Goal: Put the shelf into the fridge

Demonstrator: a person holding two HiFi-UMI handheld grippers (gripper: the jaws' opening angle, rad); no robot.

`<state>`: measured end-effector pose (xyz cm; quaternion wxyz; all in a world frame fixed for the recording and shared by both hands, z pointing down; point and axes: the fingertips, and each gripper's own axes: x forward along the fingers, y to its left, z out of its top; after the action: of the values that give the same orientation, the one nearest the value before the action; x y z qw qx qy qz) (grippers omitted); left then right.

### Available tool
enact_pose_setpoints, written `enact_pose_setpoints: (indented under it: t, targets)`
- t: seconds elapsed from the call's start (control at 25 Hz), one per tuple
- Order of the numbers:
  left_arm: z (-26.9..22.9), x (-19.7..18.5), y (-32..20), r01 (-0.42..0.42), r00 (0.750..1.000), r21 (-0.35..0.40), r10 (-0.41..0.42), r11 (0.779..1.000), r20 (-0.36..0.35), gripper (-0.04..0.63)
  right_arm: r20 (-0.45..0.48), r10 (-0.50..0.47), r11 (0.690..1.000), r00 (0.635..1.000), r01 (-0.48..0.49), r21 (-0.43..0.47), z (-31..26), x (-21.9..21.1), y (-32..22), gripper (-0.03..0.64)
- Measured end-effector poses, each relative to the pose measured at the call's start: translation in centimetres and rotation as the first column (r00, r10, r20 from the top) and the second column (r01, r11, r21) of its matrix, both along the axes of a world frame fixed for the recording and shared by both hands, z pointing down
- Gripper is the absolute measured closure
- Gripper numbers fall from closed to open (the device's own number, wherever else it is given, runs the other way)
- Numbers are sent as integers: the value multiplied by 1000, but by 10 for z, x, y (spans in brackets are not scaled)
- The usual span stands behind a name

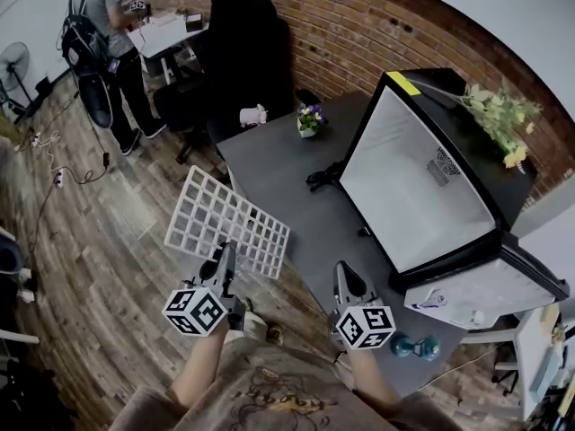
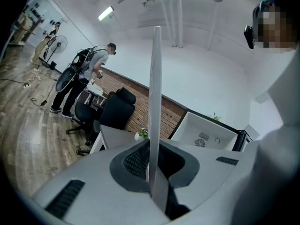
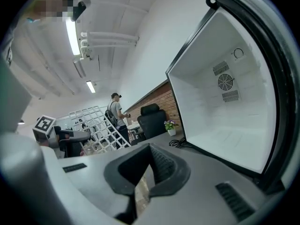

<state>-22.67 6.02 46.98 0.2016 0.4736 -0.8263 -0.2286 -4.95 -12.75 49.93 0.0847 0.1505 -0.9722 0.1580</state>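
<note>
While your left gripper (image 1: pixel 221 254) is clamping the shelf (image 1: pixel 225 215), the fridge (image 1: pixel 422 182) is standing open to its right, nearer your right gripper (image 1: pixel 345 275), seemingly closed on nothing.

grey left claw (image 1: pixel 225 248), right claw (image 1: pixel 343 268), marker cubes (image 1: pixel 196 311), brown printed shirt (image 1: pixel 269 390)

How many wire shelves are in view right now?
1. The white wire grid shelf is clamped by its near edge in the left claw, held over the floor beside the grey table. None shows inside the open black fridge.
</note>
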Motion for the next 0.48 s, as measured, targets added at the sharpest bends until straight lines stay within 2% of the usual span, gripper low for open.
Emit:
enact_pose_setpoints:
  t: [0.24,0.48]
  targets:
    - [0,-15,-30,-49,999,11,49,999,-15,548,5,52,999,999,-52,-2,-1,-4,-20,626]
    - [-2,-24,-70,-147,988,29,148,989,-41,548,4,148,989,989,-148,-3,-5,1,-41,626]
